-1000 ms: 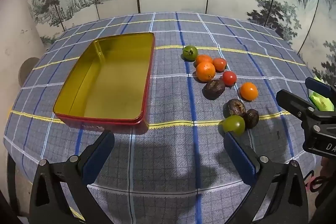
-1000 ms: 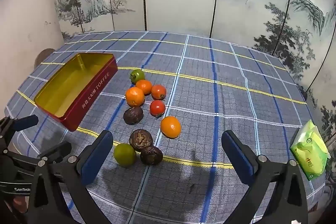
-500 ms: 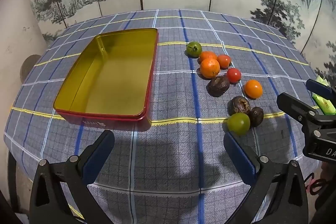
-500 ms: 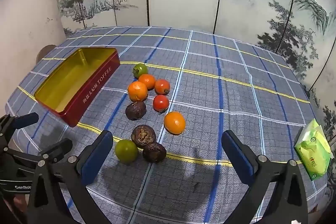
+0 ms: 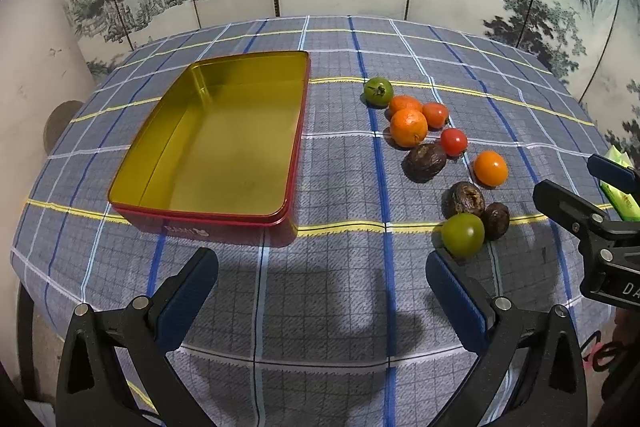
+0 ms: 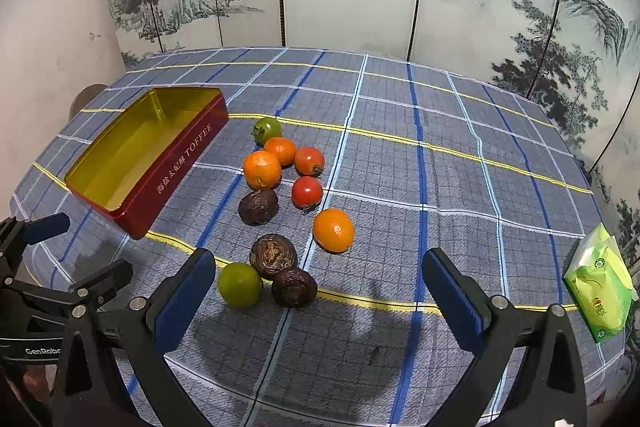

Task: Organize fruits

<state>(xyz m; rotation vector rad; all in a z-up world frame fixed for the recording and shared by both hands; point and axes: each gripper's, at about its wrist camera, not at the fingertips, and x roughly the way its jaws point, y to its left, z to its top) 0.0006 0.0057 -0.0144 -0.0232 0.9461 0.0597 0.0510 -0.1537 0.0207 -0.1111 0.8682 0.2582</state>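
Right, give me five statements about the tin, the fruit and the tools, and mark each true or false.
1. The tin has no fruit in it. True.
2. Both tools are shut on fruit. False: the left tool and the right tool are both open and hold nothing.
3. A green packet lies near the table edge, on the far side of the fruit from the tin. True.
4. All the fruit is orange. False: there are also green, red and dark brown pieces, such as the green fruit nearest the right tool.
5. The tin's lid is on. False: the tin is open, its gold inside showing, and no lid is in view.
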